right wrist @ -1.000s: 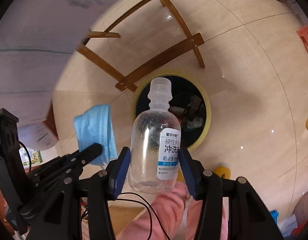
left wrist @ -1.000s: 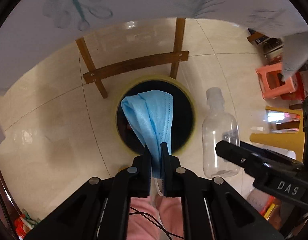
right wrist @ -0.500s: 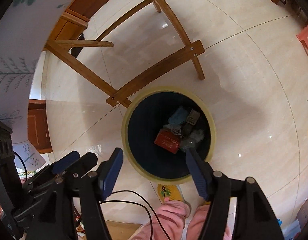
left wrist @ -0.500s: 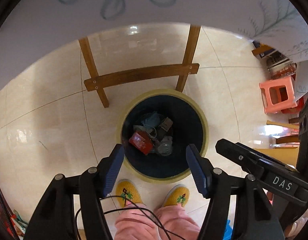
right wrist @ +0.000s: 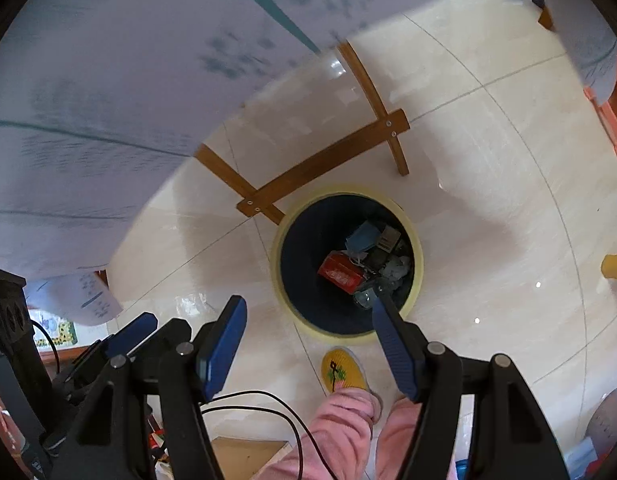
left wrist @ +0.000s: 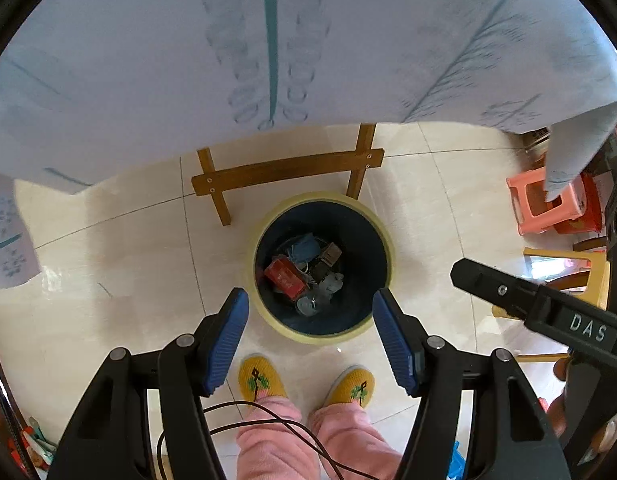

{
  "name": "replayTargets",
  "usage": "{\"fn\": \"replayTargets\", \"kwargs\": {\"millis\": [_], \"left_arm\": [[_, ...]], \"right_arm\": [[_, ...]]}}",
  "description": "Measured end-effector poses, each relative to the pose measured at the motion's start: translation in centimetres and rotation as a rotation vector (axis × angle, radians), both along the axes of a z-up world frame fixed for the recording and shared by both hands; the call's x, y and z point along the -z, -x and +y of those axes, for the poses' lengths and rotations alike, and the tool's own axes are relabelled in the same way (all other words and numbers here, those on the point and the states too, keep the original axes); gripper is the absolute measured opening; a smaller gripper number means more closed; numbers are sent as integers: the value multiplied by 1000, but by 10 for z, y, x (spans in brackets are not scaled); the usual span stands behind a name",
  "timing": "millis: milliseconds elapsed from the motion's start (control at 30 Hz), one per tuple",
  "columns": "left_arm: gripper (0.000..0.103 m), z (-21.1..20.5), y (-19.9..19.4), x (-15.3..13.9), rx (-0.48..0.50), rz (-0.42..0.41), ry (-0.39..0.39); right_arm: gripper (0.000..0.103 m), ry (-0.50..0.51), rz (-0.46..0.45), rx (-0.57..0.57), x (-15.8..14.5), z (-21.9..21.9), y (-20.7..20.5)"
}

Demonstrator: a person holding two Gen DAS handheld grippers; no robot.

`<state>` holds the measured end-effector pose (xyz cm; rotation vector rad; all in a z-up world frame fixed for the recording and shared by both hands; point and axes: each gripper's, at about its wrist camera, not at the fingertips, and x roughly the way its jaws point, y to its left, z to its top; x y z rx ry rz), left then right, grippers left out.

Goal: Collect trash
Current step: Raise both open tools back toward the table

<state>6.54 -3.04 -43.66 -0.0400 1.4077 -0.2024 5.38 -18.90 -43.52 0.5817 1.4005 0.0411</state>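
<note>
A round trash bin with a yellow rim (left wrist: 268,224) (right wrist: 417,240) stands on the tiled floor below both grippers. Inside lie a blue face mask (left wrist: 304,245) (right wrist: 364,236), a red packet (left wrist: 284,278) (right wrist: 340,274), a clear plastic bottle (left wrist: 308,305) (right wrist: 364,298) and other scraps. My left gripper (left wrist: 310,340) is open and empty above the bin's near rim. My right gripper (right wrist: 308,344) is open and empty above the bin; its finger also shows in the left wrist view (left wrist: 508,292).
A white patterned tablecloth (left wrist: 268,60) (right wrist: 108,80) hangs over the far side, with wooden table legs and a crossbar (left wrist: 284,170) (right wrist: 320,164) behind the bin. Orange (left wrist: 548,204) and yellow (left wrist: 568,276) stools stand to the right. The person's yellow slippers (left wrist: 260,376) are near the bin.
One second ago the left gripper held the blue mask and the right held the clear bottle; both opened and the items now lie in the bin. Both grippers have risen and drawn back.
</note>
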Motion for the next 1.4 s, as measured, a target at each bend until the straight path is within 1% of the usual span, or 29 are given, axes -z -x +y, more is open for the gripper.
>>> {"fn": "replayTargets", "kwargs": {"millis": [200, 433, 533, 700, 733, 867, 933, 1000, 1067, 1167, 1233, 1300, 1400], "left_arm": [[63, 5, 17, -65, -9, -34, 8], [63, 10, 27, -167, -15, -131, 18], [64, 12, 29, -217, -18, -185, 26], [72, 15, 31, -292, -48, -288, 17], [74, 16, 31, -306, -52, -308, 11], [78, 14, 33, -354, -51, -368, -13], [80, 13, 35, -373, -51, -394, -26], [84, 11, 35, -390, -51, -412, -40], [93, 11, 36, -405, -51, -438, -47], [96, 11, 32, -422, -44, -478, -56], [102, 12, 26, -427, -35, -492, -57], [102, 12, 20, -431, -24, -496, -50], [102, 14, 3, -430, -8, -486, -60]], "right_arm": [[66, -10, -30, -14, -55, 0, 11], [66, -19, -104, -51, -141, -2, 22], [66, -17, -162, -78, -183, -4, 24], [66, -10, -277, -119, -252, -6, 25], [66, -8, -309, -128, -269, -7, 26], [66, -15, -397, -148, -313, -11, 24], [66, -7, -443, -158, -330, -12, 24], [66, 0, -475, -164, -343, -11, 24], [66, 6, -503, -169, -357, -13, 19], [67, 11, -533, -174, -370, -16, 13], [67, 16, -545, -175, -375, -17, 7], [67, 17, -548, -178, -378, -17, 2], [68, 24, -556, -187, -381, -14, -7]]}}
